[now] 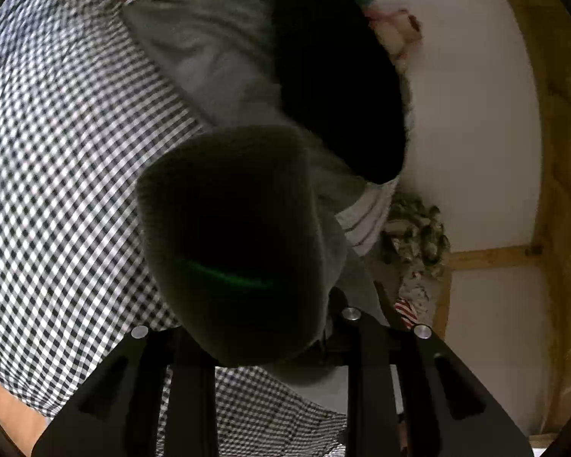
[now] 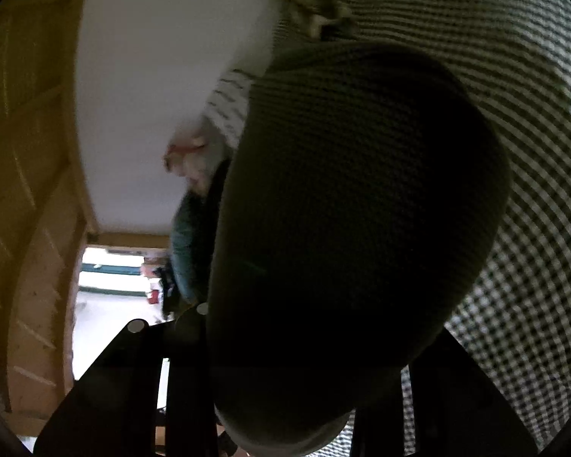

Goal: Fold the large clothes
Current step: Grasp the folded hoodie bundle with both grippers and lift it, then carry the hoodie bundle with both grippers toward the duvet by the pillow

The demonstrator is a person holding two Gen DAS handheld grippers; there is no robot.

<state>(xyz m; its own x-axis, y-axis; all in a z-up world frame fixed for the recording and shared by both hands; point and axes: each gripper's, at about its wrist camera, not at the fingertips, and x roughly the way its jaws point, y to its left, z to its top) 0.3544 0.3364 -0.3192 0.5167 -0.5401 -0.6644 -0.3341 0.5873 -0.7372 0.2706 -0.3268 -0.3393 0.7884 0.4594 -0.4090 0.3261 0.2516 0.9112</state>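
A grey garment [image 1: 209,64] hangs lifted over a black-and-white checked cloth [image 1: 57,175]. In the left wrist view a dark bunched fold of it [image 1: 232,243] covers my left gripper [image 1: 247,339]; the fingers are hidden under the fabric and seem shut on it. In the right wrist view a big dark fold of the same garment [image 2: 346,228] drapes over my right gripper [image 2: 285,400], whose fingers are hidden too. The checked cloth [image 2: 533,228] fills the right side there.
A pile of other clothes lies beyond: a black one [image 1: 342,95], a striped one [image 1: 365,221], a camouflage one [image 1: 418,228] and a teal one [image 2: 186,251]. A white wall [image 1: 476,114] and wooden frame [image 1: 552,190] stand behind.
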